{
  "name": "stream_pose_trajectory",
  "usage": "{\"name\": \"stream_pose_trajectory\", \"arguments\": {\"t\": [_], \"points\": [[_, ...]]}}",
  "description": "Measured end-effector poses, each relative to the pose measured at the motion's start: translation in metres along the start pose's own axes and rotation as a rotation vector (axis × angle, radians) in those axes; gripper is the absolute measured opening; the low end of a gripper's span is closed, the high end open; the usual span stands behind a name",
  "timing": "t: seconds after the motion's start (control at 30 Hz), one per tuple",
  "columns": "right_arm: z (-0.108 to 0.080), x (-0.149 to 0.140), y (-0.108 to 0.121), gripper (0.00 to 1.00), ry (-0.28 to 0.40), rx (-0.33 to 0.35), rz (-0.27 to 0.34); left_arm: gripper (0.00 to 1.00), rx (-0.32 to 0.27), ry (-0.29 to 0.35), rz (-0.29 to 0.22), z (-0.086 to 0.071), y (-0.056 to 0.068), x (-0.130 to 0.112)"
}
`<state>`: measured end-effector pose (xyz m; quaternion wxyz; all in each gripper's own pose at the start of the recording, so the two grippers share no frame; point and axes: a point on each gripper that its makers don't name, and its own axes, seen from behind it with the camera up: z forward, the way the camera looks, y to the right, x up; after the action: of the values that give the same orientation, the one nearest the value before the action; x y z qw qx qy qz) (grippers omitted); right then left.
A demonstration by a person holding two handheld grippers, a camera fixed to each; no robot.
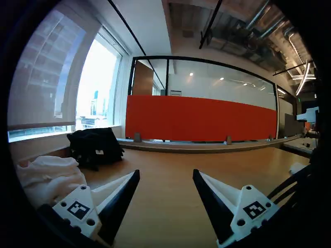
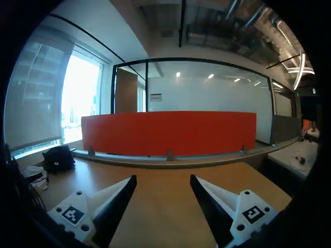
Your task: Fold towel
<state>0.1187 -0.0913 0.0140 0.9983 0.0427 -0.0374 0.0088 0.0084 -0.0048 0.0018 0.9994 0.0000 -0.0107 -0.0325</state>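
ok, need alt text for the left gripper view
The left tongs are open and empty over a wooden table, facing an orange partition. A crumpled white towel lies on the table at left, apart from the tongs, with a black bag behind it and a bright window beyond.

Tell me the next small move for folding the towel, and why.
Probably swing the left gripper toward the crumpled white towel beside the black bag: it and the right gripper are both open, holding nothing, above the wooden table.
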Motion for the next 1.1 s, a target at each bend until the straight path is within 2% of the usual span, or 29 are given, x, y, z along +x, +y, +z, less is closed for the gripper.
{"name": "stream_pose_trajectory", "arguments": {"t": [0.47, 0.77, 1.1], "points": [[-0.001, 0.000, 0.004, 1.00, 0.007, -0.006, -0.003, 0.95, 0.006, 0.007, 0.003, 0.000, -0.004, -0.007], [-0.003, 0.006, 0.006, 1.00, 0.018, -0.009, -0.007, 0.95, -0.009, 0.021, 0.056, -0.003, 0.004, -0.006], [-0.005, 0.016, 0.020, 1.00, 0.066, -0.032, -0.028, 0.95, -0.004, 0.020, 0.067, -0.004, 0.003, -0.008]]}}
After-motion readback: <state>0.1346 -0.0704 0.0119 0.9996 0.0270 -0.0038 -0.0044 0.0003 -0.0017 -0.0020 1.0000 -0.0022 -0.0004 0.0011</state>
